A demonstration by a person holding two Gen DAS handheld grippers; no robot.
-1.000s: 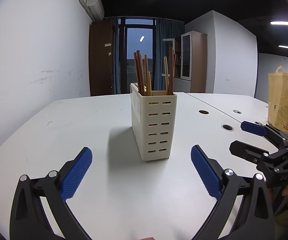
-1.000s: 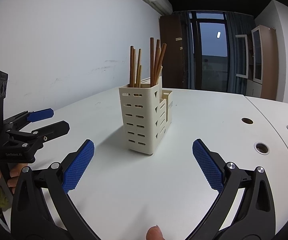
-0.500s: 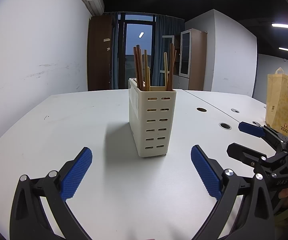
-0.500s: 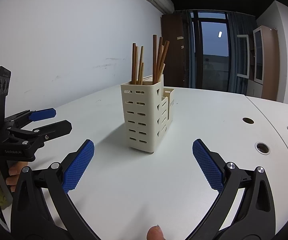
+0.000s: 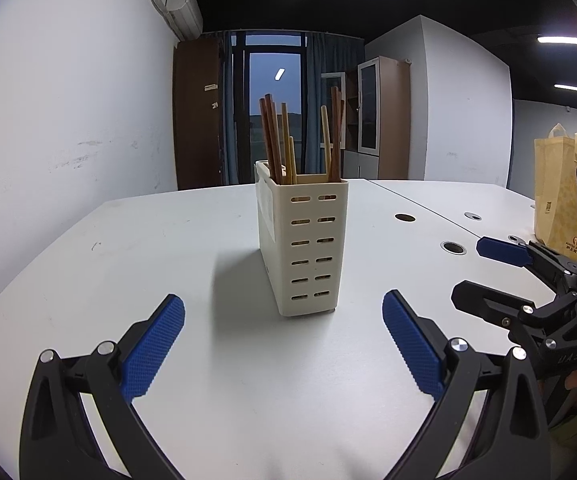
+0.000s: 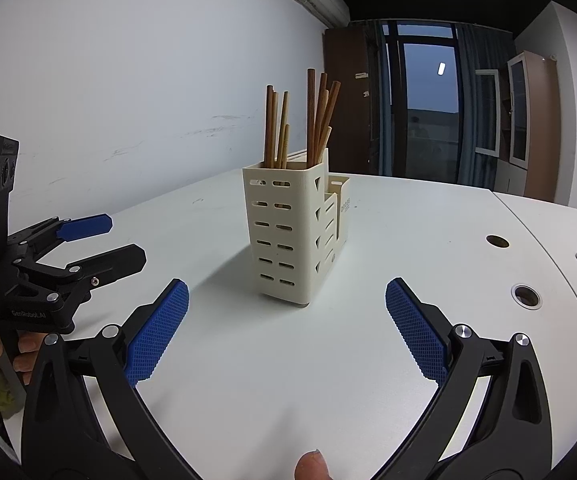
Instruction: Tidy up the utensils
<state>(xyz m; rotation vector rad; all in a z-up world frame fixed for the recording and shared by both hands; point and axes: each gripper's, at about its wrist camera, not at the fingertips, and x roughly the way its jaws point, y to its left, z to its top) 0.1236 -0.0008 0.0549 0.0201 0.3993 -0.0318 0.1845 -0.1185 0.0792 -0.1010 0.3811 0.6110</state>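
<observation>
- Fingers (image 5: 152, 344) of the left gripper (image 5: 284, 340) stood apart, empty, near the holder (image 5: 302, 248).
- Right gripper (image 6: 286, 328) fingers (image 6: 416, 332) likewise gaped.
- Chopsticks (image 6: 312, 120) stood upright inside the holder.

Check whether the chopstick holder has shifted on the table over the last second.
No. In the left wrist view the chopstick holder keeps the same spacing and angle to the nearest cable hole; only the camera drifted slightly.

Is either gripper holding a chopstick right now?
No, the left gripper and right gripper are both open and empty, and the chopsticks stand in the holder.
</observation>
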